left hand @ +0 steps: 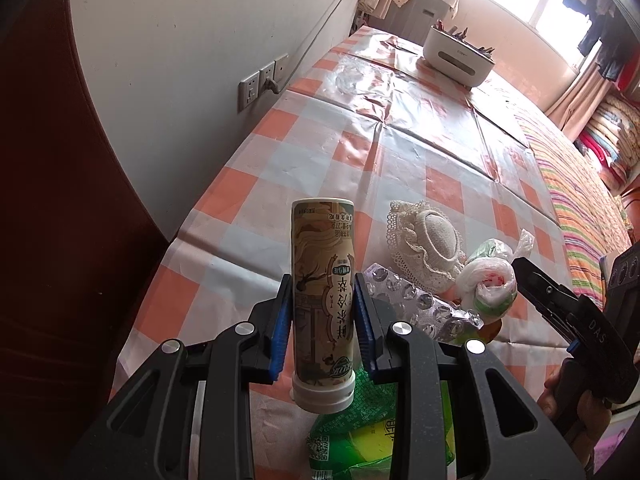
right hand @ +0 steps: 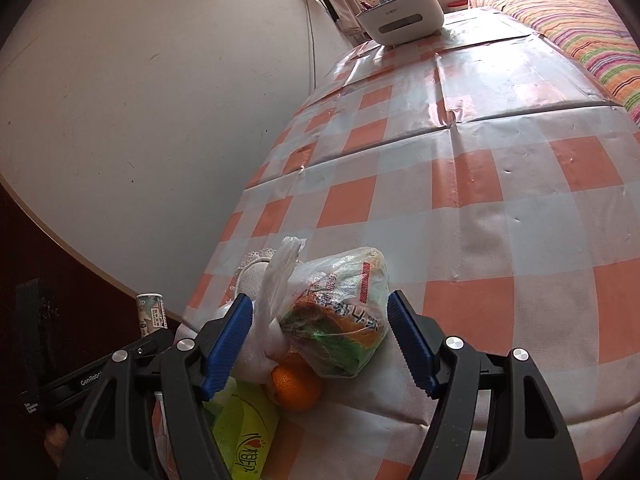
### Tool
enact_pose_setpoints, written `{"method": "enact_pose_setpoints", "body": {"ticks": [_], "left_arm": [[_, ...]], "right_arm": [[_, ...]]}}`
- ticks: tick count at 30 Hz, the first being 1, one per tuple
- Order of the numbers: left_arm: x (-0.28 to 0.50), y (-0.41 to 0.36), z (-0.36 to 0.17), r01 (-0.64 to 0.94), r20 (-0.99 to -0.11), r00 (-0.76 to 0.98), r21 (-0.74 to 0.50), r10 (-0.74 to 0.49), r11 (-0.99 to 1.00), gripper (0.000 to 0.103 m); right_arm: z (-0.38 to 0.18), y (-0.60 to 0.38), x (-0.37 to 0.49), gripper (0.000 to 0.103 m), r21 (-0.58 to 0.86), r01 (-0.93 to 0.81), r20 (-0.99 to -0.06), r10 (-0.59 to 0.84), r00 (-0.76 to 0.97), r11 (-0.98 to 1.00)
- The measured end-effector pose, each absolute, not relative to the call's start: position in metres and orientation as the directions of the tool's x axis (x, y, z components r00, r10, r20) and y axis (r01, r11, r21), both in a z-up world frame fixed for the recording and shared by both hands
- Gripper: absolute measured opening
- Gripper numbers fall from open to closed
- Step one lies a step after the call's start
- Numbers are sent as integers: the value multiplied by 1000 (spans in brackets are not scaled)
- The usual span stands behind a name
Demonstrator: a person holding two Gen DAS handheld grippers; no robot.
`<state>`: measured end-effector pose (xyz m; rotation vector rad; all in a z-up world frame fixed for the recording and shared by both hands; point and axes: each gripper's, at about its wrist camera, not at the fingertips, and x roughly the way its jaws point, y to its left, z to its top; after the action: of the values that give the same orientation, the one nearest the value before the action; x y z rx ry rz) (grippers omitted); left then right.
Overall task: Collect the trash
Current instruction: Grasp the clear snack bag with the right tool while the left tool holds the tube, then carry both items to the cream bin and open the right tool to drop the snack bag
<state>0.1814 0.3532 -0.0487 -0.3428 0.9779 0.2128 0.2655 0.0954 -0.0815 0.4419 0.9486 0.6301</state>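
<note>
So the left gripper (left hand: 323,320) has its blue pads pinched on a tall tea bottle (left hand: 323,300), held upside down with the white cap at the bottom, lifted above the checkered tablecloth (left hand: 420,152). Under it there's a green wrapper (left hand: 360,436). The right gripper (right hand: 320,340) is spread wide, not pinching anything, and a knotted plastic bag (right hand: 336,312) stuffed with trash sits right between its fingers on the cloth. The left pad looks to be just against the bag's white twisted end, the right pad is clear of it. An orange (right hand: 296,384) lies tucked just under the bag. A blister pack (left hand: 416,304) and lace hat (left hand: 424,248) are beside it.
</note>
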Motion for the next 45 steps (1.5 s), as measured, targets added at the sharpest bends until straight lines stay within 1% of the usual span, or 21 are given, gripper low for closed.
{"method": "enact_pose_setpoints", "body": {"ticks": [1,5,7,8,11,12,13,15,16,19,25,29,34,41,45], "left_arm": [[181,353,-48,-325,-837,547,-190,20,926,28],[182,350,-47,-316,-832,554,-202,7,927,28],[183,348,-46,-311,-831,556,-202,5,929,28],[183,347,-46,-308,-831,556,-202,3,930,28],[183,345,-46,-302,-829,559,-200,3,932,28],[183,345,-46,-302,-829,559,-202,1,932,28],[183,345,-45,-300,-829,560,-204,-1,932,28],[182,346,-45,-300,-827,562,-205,-1,932,28],[182,346,-45,-301,-826,564,-207,-1,931,28],[180,347,-41,-300,-814,581,-224,-9,927,28],[171,342,-25,-283,-755,656,-244,2,928,28],[170,336,-23,-260,-745,667,-266,-27,928,28],[169,327,-18,-231,-727,685,-292,-58,928,28],[163,310,-14,-188,-707,700,-317,-99,930,28],[162,292,-13,-134,-695,704,-335,-149,933,28]], "right_arm": [[-83,97,268,68,599,-292,-614,662,430,745],[-95,99,283,68,669,-221,-612,694,380,710],[-102,104,286,75,690,-190,-615,704,355,698],[-102,105,285,75,694,-191,-606,707,366,694],[-99,113,283,76,663,-227,-622,694,363,713],[-99,114,282,73,661,-236,-619,695,366,713],[-100,114,281,63,663,-239,-615,698,366,709],[-101,110,280,55,677,-247,-600,714,360,693],[-101,107,279,53,676,-250,-597,714,365,693],[-98,95,273,51,676,-251,-584,712,391,693],[-83,61,259,51,673,-239,-545,688,479,700],[-75,34,246,51,684,-219,-521,675,522,696],[-67,4,221,51,665,-209,-510,640,575,717],[-62,-23,190,51,637,-202,-508,602,616,744],[-58,-34,174,51,612,-205,-506,577,640,764]]}}
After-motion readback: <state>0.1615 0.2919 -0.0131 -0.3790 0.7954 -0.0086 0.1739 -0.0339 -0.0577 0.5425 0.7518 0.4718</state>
